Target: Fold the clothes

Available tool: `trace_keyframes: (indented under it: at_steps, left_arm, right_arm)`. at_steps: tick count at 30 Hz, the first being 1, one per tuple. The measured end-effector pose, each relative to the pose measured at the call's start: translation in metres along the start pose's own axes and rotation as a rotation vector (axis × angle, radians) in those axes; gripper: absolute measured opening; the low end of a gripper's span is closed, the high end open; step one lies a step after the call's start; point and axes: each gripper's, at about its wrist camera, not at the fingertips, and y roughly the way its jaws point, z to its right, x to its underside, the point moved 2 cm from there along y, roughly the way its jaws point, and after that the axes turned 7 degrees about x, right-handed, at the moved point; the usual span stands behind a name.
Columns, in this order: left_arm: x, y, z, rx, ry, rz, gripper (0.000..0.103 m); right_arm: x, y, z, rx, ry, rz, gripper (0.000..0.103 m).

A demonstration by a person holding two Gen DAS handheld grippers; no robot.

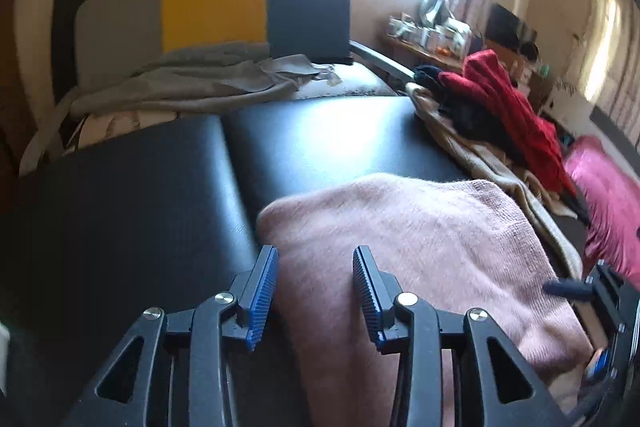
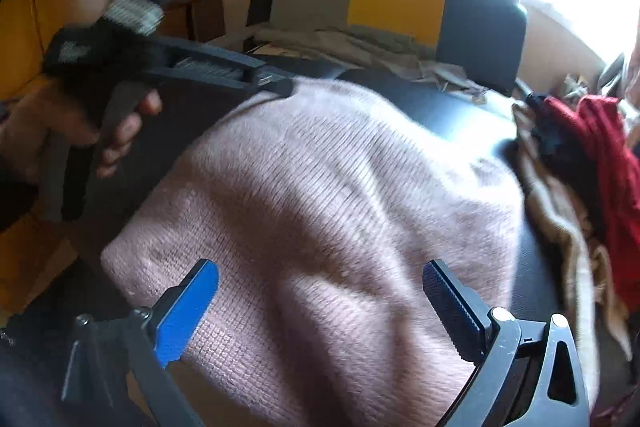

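Now, with your left gripper [image 1: 316, 267] and right gripper [image 2: 320, 283] both gaping over nothing, press the folded pink sweater [image 2: 320, 187] at frame centre flat on the black table [image 1: 160, 179], then square its edges.

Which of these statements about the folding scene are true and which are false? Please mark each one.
1. The pink sweater lies on a black padded surface. True.
2. The right gripper is shut on the sweater. False: its jaws stand wide open above the knit.
3. A red garment lies in the pile beside the sweater. True.
4. The left gripper holds a folded towel. False: its jaws are open, nothing pinched.
5. The cushion behind the surface is all green. False: it shows grey, yellow and dark panels.
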Motion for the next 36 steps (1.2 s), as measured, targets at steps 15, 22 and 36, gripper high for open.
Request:
trace_keyframes:
  at_steps: [15, 22, 36]
  left_arm:
    - [0.069, -0.036, -0.069, 0.544, -0.434, -0.015, 0.052]
    - [0.065, -0.004, -0.067, 0.627, -0.453, -0.067, 0.055]
    - [0.037, 0.056, -0.058, 0.657, -0.384, -0.139, 0.087]
  right_arm:
    - [0.032, -0.026, 0.125, -0.307, 0.558, -0.155, 0.103]
    - [0.068, 0.009, 0.165, -0.434, 0.786, -0.204, 0.103]
    - [0.027, 0.080, 0.124, -0.678, 0.727, -0.276, 0.103]
